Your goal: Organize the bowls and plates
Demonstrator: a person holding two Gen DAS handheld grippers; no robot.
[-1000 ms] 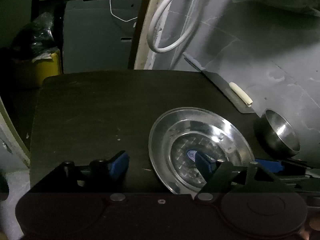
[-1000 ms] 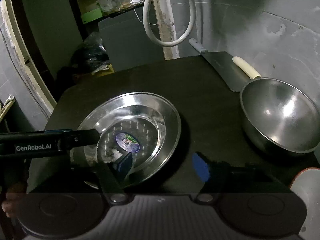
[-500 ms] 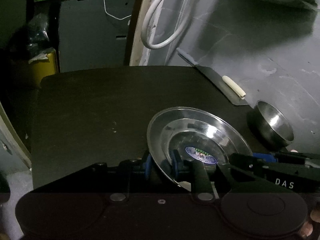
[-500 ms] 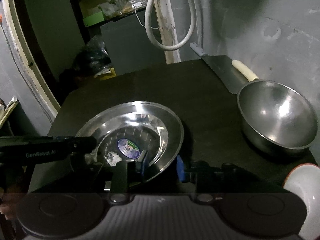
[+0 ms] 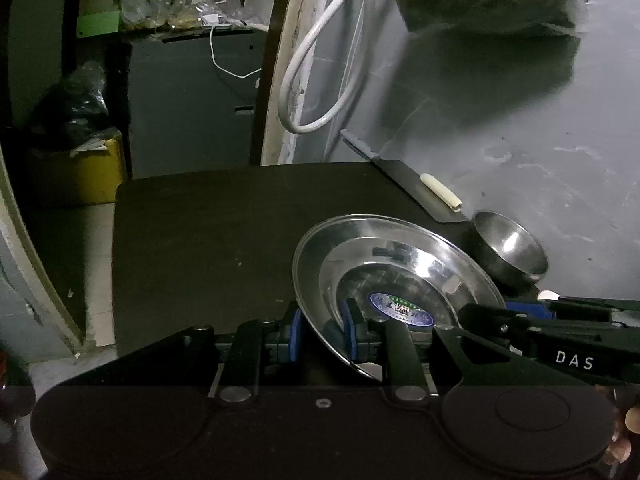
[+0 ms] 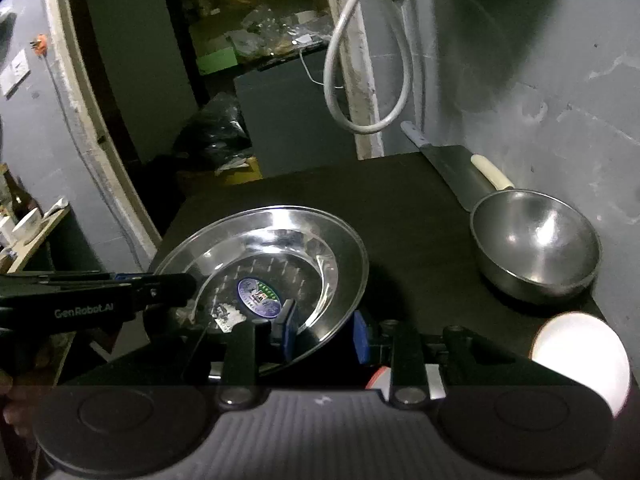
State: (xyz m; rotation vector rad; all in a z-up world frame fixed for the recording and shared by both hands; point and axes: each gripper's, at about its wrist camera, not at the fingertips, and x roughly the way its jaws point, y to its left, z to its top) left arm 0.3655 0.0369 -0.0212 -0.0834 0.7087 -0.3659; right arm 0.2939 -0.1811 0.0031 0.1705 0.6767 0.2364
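The left gripper (image 5: pixel 322 330) is clamped narrow on the near left rim of the steel plate (image 5: pixel 400 276), one blue pad under the rim and one inside it, and the right gripper (image 6: pixel 322 336) is pinched the same way on the plate's near right rim, so the plate is carried between the two tools. Its near edge sits up at the pads, and the dark shadow beneath it in the right wrist view suggests it is off the dark table (image 5: pixel 208 232) (though I cannot tell whether the far edge is clear of the surface). Beyond the right gripper and off to its right, a steel bowl (image 6: pixel 536 248) rests on the table by the wall, well apart from the plate. Close to the right gripper's right side a pale round object (image 6: pixel 580 364) glows, too washed out to name. Past the bowl, a flat dark blade with a pale handle (image 6: pixel 490 174) leans at the table's back edge. By my reading the organizing is at an early stage: the plate is picked up but not placed anywhere, and the bowl is untouched. Counted: one plate, one steel bowl, one unidentified pale object, two grippers.
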